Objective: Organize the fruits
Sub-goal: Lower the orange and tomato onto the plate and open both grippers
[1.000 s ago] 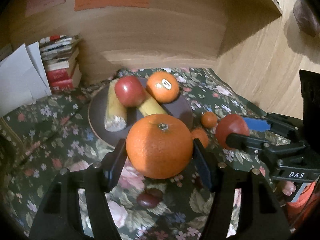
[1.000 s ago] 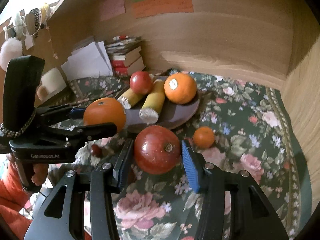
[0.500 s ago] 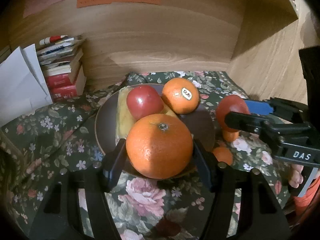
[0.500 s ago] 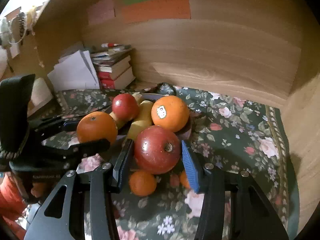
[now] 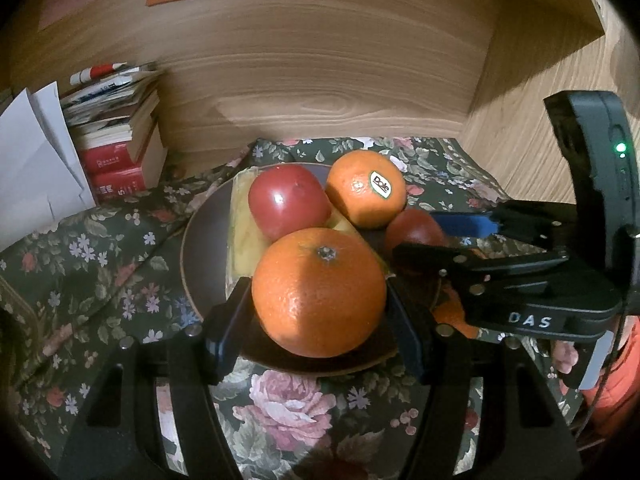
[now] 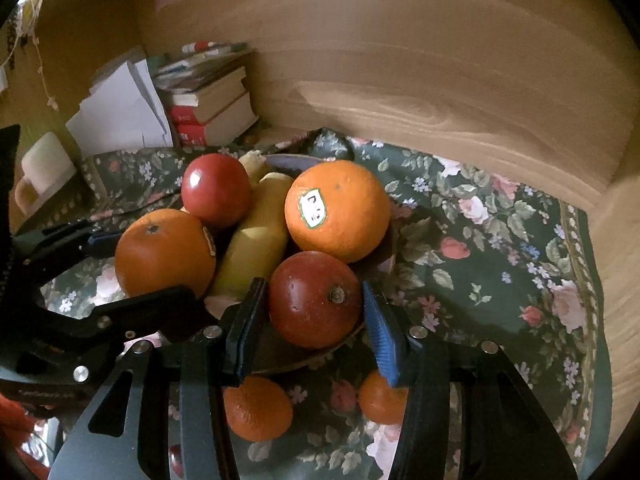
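Your left tongs (image 5: 320,316) pinch a large orange (image 5: 319,291) over the plate's (image 5: 200,236) near rim; your right tongs (image 6: 316,312) pinch a red apple (image 6: 315,299) beside it, both poised for setting down.

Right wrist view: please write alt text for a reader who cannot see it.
The right gripper holds a dark red apple between its fingers, just over the near edge of a dark plate already carrying a stickered orange, a red apple and bananas. At left, the left gripper holds another orange; two small tangerines lie on the floral cloth.
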Demonstrator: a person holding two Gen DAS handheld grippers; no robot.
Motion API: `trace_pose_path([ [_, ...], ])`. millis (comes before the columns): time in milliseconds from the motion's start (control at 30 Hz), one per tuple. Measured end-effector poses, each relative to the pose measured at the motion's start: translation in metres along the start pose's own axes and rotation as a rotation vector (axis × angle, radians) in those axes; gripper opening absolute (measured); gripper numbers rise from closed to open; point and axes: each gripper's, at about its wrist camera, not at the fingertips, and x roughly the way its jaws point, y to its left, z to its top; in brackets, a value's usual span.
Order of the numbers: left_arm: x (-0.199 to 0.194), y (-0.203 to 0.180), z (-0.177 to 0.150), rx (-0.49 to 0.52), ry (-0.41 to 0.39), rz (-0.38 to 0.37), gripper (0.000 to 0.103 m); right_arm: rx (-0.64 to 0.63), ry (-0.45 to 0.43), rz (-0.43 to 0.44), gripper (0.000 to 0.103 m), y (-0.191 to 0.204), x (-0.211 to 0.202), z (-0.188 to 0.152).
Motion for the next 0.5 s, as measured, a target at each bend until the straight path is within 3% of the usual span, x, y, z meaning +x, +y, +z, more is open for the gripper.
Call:
trace_pose_path([
  [300,-0.002,0.0,0.0,0.003,-0.011,0.016,0.067,-0.033,0.004,-0.022,0.046,0.006,0.004,0.0],
  [500,-0.022,0.002,0.002,-0.001,-0.054,0.034,0.069,-0.034,-0.045,-0.023,0.061,0.007,-0.008,0.002],
])
